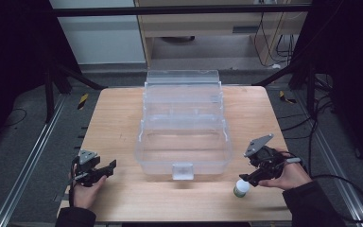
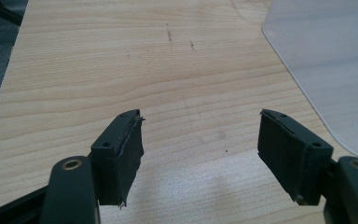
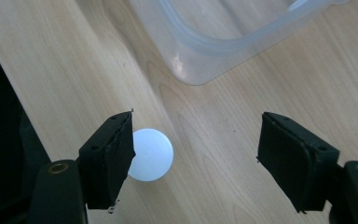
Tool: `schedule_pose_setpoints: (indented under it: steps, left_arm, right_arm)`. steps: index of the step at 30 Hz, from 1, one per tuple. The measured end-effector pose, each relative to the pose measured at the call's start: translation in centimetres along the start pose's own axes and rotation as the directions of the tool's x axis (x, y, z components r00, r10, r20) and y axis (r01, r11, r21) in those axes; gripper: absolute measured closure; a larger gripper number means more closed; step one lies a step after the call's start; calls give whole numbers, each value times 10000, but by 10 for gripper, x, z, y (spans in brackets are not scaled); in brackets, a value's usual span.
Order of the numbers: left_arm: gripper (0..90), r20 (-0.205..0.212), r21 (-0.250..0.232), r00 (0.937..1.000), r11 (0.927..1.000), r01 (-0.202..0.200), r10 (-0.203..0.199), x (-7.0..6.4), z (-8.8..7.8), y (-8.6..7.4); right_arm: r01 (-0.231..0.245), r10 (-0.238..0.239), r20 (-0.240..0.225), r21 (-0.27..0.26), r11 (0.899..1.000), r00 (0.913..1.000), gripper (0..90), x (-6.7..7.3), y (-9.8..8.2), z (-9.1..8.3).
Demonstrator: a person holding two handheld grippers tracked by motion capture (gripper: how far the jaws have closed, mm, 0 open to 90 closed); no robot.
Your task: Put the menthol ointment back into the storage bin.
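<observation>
A clear plastic storage box (image 1: 183,142) with its lid open stands in the middle of the wooden table (image 1: 118,118). A small bottle with a white cap (image 1: 241,187) stands near the table's front right. My right gripper (image 1: 250,178) hovers just above and beside it, open; in the right gripper view the white cap (image 3: 151,154) sits next to the left jaw, partly behind it, and the box corner (image 3: 200,70) lies ahead. My left gripper (image 1: 108,169) rests open at the front left, nothing between its jaws. The box's edge (image 2: 326,60) shows at the right of the left gripper view.
Black frame legs and cables stand around the table. The floor beyond is grey carpet with rails on both sides. Bare wood lies between the left gripper and the box.
</observation>
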State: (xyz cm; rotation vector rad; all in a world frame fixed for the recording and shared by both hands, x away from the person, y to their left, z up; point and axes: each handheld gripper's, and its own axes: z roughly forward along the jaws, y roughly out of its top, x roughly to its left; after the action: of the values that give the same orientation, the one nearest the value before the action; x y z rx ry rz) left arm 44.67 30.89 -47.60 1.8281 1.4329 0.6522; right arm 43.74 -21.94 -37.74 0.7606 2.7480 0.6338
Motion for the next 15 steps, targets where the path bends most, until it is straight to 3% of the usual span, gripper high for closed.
schedule_pose_setpoints:
  steps: [8, 15]
  left_arm:
    - [303, 30, 30, 10000, 10000, -52, 52, -1, 0, 0]
    - [303, 38, 51, 10000, 10000, -74, 74, -1, 1, 0]
  right_arm:
    - [579, -547, -494, 670, 9961, 9973, 311, 6, 3, 7]
    - [1328, -1205, -915, 1419, 9809, 9885, 347, 13, 3, 19]
